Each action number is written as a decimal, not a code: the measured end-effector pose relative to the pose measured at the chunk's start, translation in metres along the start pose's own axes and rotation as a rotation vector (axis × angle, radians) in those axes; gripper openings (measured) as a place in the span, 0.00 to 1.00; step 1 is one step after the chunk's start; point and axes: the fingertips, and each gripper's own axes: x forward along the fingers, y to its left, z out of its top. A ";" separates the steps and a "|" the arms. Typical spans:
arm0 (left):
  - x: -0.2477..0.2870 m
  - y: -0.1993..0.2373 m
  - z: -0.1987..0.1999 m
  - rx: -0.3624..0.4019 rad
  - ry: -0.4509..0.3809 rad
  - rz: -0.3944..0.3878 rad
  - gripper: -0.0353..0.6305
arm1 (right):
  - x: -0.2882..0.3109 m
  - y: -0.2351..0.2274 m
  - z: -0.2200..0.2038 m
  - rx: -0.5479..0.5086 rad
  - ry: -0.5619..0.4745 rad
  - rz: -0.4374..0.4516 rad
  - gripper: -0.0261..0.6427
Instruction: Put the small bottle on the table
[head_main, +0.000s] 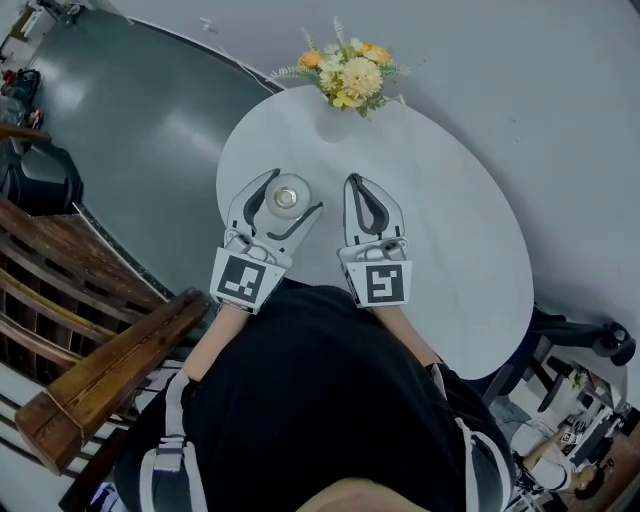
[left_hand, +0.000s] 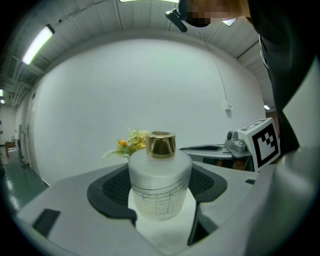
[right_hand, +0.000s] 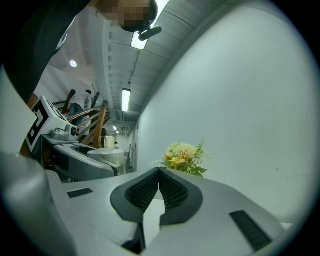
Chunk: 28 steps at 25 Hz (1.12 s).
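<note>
Left claw (left_hand: 159, 192) grips the small bottle (left_hand: 160, 175) (frosted, gold cap) over the white desk (head_main: 440, 200). Right claw (right_hand: 159, 175) pinched together, empty, just beside. Flowers (head_main: 348, 72) at far edge.

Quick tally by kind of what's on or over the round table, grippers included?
Small bottle: 1, between the left gripper's jaws
Flower bouquet: 1
Grippers: 2, left gripper and right gripper
Table: 1
Total: 5
</note>
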 end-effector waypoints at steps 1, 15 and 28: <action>0.003 0.001 0.000 0.003 0.000 -0.013 0.55 | 0.001 -0.002 0.001 -0.003 -0.006 -0.010 0.07; 0.052 0.003 -0.013 0.034 0.043 -0.176 0.55 | 0.012 -0.025 -0.017 0.000 0.045 -0.116 0.07; 0.090 -0.008 -0.046 0.065 0.097 -0.302 0.55 | 0.009 -0.040 -0.044 0.008 0.084 -0.209 0.07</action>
